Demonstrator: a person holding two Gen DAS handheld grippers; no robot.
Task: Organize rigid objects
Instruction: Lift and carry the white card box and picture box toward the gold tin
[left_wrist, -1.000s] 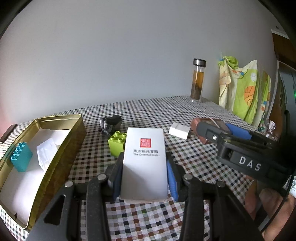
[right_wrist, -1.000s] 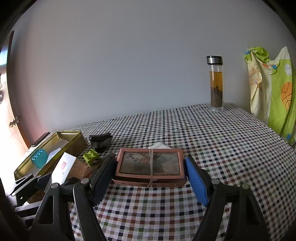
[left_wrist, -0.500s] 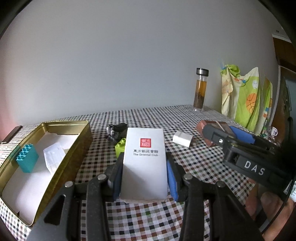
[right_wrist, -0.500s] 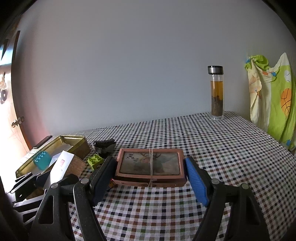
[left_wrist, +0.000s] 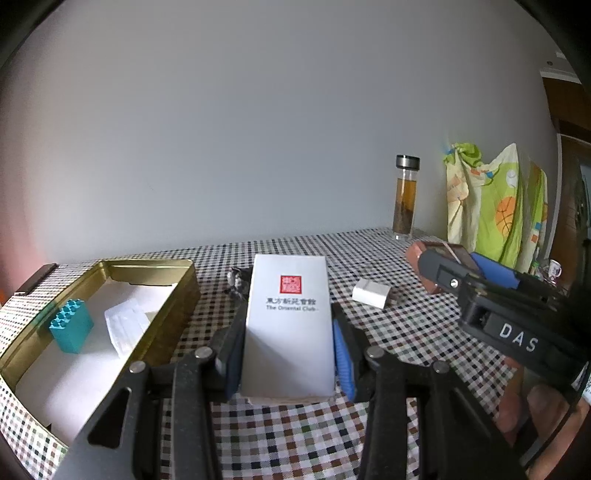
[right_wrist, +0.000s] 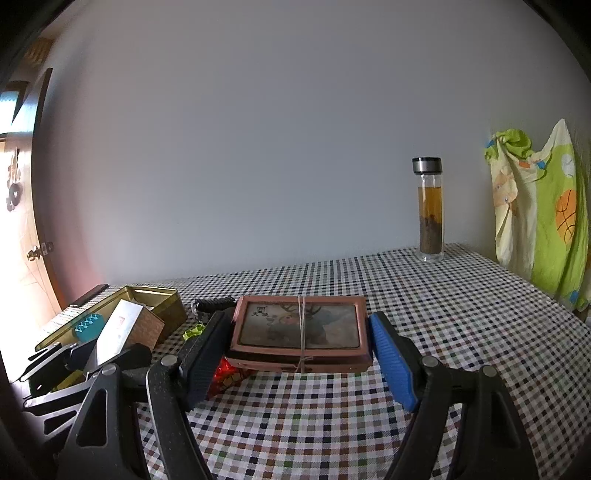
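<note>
Left claw (left_wrist: 288, 354) is clamped on a white box (left_wrist: 290, 325), held up just beside the gold tin (left_wrist: 110, 264) on the table (left_wrist: 406, 332). Inside the tin sit a blue block (left_wrist: 72, 326) and a clear plastic piece (left_wrist: 123, 326), so some things look put away. Behind the white box lie a dark little thing (left_wrist: 236, 282) and a small white block (left_wrist: 371, 293), not yet in the tin. A green block (right_wrist: 194, 330) lies there too. Right claw (right_wrist: 299, 347) is clamped on a pink flat box (right_wrist: 299, 328), held above the table. Both boxes are not yet in the tin, I think.
</note>
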